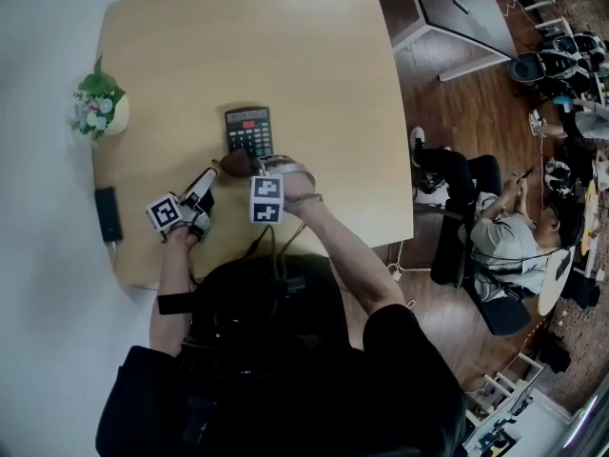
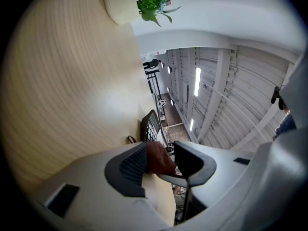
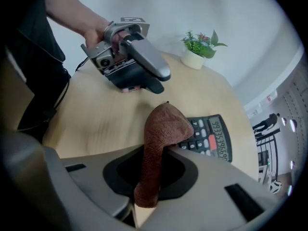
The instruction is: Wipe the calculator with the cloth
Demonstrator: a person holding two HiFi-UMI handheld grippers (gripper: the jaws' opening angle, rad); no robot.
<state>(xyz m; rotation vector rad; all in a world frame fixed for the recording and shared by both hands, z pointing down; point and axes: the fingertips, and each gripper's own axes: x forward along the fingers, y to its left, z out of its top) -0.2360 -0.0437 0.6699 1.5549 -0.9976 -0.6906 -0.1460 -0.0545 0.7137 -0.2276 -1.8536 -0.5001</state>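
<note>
One calculator [image 3: 211, 138] beside cloth [image 3: 163, 121] in right claw [image 3: 153, 177]

Left gripper [image 1: 206, 183], grey two-jaw unit with marker cube: held level, jaws apart with a clear gap. Left hand [image 1: 181, 234]: wrapped round its grip, bare forearm extended forward.

Right gripper [image 1: 247, 166], matching grey unit: pitched steeply downward, jaws clamped on a brown woven cloth [image 3: 161, 129]. Right hand [image 1: 301, 194]: on its grip, bare forearm angled inward.

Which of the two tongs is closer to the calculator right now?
Right. The right tongs hold the brown cloth at the near edge of the calculator; the left tongs, open and empty, are farther back, to its left.
</note>
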